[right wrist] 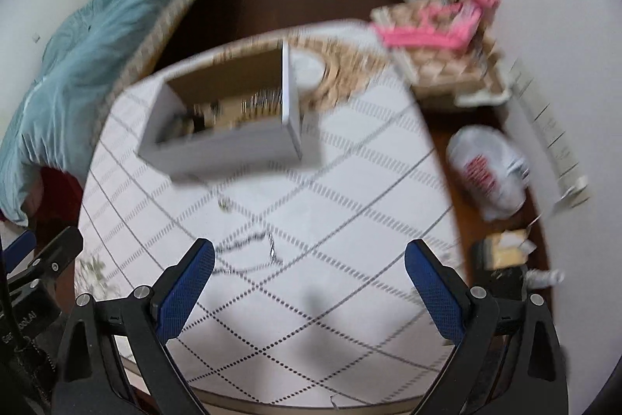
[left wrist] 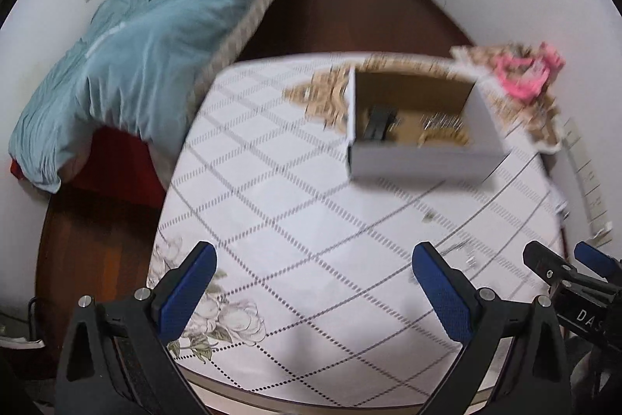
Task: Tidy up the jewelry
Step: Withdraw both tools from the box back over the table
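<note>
A white open box (left wrist: pixel 423 158) with a brown inside stands on the far part of the table; it also shows in the right wrist view (right wrist: pixel 229 146). Jewelry pieces (left wrist: pixel 443 131) lie inside it, blurred. A thin chain necklace (right wrist: pixel 248 247) lies loose on the tablecloth just ahead of my right gripper (right wrist: pixel 309 263), near its left finger. A small piece (right wrist: pixel 224 205) lies closer to the box. My left gripper (left wrist: pixel 314 265) is open and empty above the near table. My right gripper is open and empty too.
The table has a white checked cloth (left wrist: pixel 295 205). A patterned tray with a pink item (right wrist: pixel 435 26) stands at the far right. A bed with a blue quilt (left wrist: pixel 147 57) is to the left. A white bag (right wrist: pixel 490 174) lies on the floor, right.
</note>
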{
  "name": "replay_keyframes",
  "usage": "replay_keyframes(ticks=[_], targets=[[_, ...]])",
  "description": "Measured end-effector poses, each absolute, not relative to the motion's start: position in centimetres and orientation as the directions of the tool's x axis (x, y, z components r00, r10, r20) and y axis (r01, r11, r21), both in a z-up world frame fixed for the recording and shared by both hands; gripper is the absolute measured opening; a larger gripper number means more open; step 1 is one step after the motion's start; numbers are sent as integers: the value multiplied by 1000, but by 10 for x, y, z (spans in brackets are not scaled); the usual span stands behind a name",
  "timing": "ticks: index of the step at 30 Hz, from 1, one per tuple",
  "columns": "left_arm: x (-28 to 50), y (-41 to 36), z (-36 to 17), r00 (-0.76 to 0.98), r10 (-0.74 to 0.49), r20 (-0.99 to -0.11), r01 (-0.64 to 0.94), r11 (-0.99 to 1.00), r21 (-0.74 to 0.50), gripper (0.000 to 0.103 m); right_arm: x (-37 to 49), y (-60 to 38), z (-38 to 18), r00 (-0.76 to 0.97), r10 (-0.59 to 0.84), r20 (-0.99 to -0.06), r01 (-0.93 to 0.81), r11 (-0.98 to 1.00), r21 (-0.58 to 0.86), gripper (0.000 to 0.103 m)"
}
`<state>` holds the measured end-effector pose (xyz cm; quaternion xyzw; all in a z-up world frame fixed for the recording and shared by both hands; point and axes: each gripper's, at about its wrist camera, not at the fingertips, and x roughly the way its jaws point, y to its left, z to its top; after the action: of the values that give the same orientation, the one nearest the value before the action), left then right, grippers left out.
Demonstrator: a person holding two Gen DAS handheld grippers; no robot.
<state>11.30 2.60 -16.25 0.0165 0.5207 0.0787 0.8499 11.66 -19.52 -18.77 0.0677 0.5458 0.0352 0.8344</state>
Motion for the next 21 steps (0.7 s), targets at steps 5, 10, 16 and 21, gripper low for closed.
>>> replay_keyframes(ticks=[5,10,16,21], targets=[[116,37,-200,364,177,-914,-132,982,137,103,125,-174,-242,333,135,-933,-16,990,138,83],[117,48,-219,320,195,-927,-142,977,157,103,134,-159,-270,312,105,-944,-37,994,98,66],[119,52,-229,301,197,-933,-139,977,162,103,123,-146,-263,407,34,-913,-88,996,-2,4],[124,44,-229,307,183,-934,-119,981,153,103,114,-171,-251,425,86,-901,-50,996,72,4]])
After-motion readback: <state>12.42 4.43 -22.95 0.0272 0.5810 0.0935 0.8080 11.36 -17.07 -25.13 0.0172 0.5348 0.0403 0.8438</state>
